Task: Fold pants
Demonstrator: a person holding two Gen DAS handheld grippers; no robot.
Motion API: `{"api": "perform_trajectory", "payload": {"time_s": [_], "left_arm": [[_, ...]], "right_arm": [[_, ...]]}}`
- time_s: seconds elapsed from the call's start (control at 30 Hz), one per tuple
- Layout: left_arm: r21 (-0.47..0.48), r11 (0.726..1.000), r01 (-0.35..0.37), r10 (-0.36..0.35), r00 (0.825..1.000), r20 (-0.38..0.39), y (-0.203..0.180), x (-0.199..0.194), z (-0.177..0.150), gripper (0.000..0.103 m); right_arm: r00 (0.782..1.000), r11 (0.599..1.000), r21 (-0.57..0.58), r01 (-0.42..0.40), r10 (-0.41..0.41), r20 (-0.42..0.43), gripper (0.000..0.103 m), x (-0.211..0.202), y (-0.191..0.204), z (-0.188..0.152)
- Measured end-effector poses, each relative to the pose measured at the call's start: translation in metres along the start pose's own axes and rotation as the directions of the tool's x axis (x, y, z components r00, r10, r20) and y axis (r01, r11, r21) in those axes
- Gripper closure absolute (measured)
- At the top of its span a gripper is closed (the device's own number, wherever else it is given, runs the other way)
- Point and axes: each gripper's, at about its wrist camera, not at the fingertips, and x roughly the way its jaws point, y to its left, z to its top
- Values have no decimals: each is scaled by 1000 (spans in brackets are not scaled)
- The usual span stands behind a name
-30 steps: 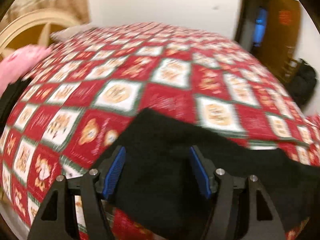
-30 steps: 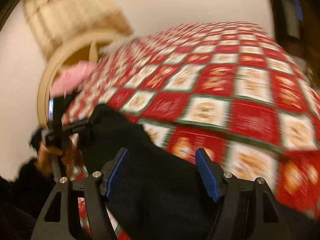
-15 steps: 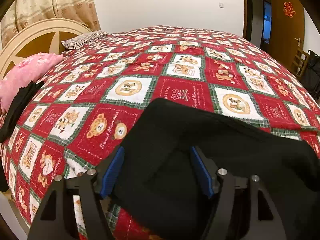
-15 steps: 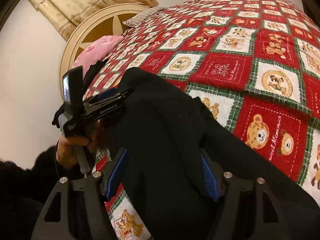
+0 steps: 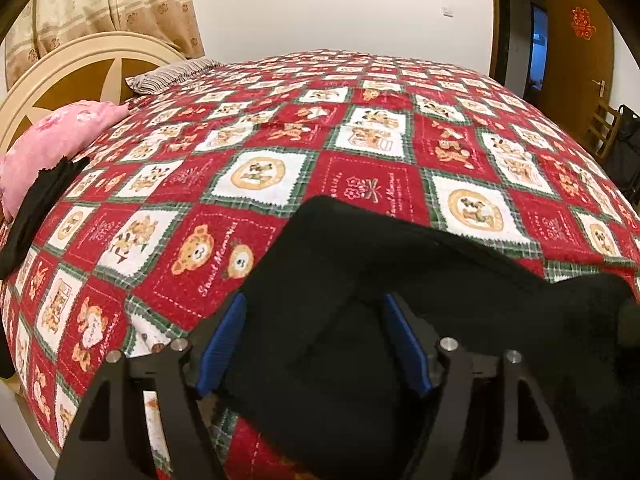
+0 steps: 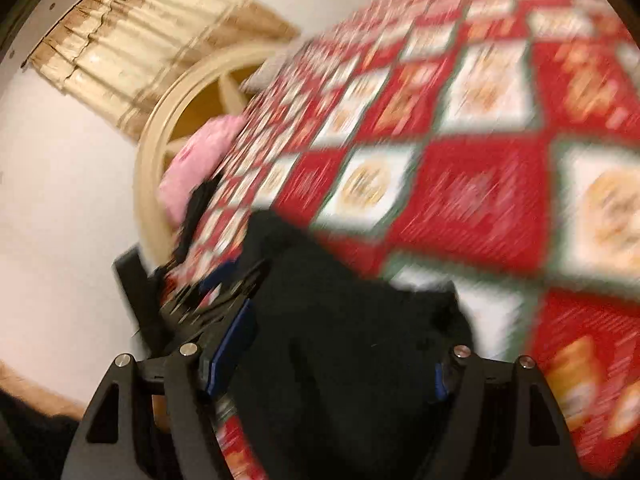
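Note:
Black pants point(image 5: 360, 280) lie bunched on the red patchwork quilt point(image 5: 280, 140) near the bed's front edge. My left gripper point(image 5: 314, 340) straddles one folded end of them. Its jaws are opening, and the cloth lies between the blue pads point(image 5: 222, 344) without being pinched. The right wrist view is blurred by motion. There my right gripper point(image 6: 336, 360) is over the other part of the pants point(image 6: 340, 300); its jaws are opening too, with cloth between them. The left gripper point(image 6: 192, 292) shows dimly at the left of that view.
A pink pillow point(image 5: 60, 136) and a dark garment point(image 5: 36, 208) lie at the quilt's left edge by the round headboard point(image 5: 60, 76). A striped pillow point(image 5: 172, 76) sits at the back. A wooden door point(image 5: 576, 60) and a chair point(image 5: 604, 128) stand to the right.
The right gripper has swung and rolled, so its view is blurred again and the bed is tilted. Both pairs of jaws stand slightly wider. The left view has hardly shifted.

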Motion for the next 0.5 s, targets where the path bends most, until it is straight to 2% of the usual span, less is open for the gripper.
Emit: {"api": "perform_trajectory", "payload": {"time_s": [0.07, 0.13, 0.17, 0.2, 0.27, 0.3, 0.37, 0.4, 0.43, 0.47, 0.5], "left_arm": [[-12, 1000, 6, -6, 1000, -5, 3, 1, 0, 26], [-32, 999, 21, -21, 1000, -10, 8, 3, 0, 24], [-37, 999, 28, -29, 1000, -12, 10, 4, 0, 22], [-37, 999, 30, -31, 999, -15, 10, 5, 1, 21], [-44, 998, 38, -39, 999, -21, 12, 8, 2, 18], [-47, 998, 42, -43, 999, -24, 14, 8, 2, 17], [-52, 998, 43, -45, 998, -31, 16, 10, 3, 12], [-64, 997, 52, -55, 998, -38, 19, 12, 3, 10], [-77, 995, 65, -68, 997, -42, 21, 13, 3, 10], [-80, 995, 67, -71, 997, -43, 22, 13, 4, 9], [-78, 995, 65, -68, 997, -42, 21, 13, 4, 9]], "right_arm": [[999, 999, 49, -16, 15, 28, 34, -9, -15, 8], [1000, 998, 63, -9, 9, -5, 49, -8, -25, 12], [1000, 998, 66, -5, 6, -28, 52, -8, -30, 13], [999, 998, 63, 21, -18, -45, 52, -11, -35, 13], [989, 987, 59, 146, -147, 4, 51, -36, -48, 19], [978, 975, 103, 198, -204, 52, 51, -59, -60, 21], [937, 938, 149, 314, -331, 112, 51, -95, -67, 22], [920, 930, 111, 349, -363, 145, 51, -112, -58, 17], [913, 929, 63, 366, -371, 169, 51, -122, -45, 10], [916, 932, 25, 362, -360, 174, 51, -125, -33, 2], [929, 939, -15, 342, -336, 156, 51, -122, -20, -7]]}}
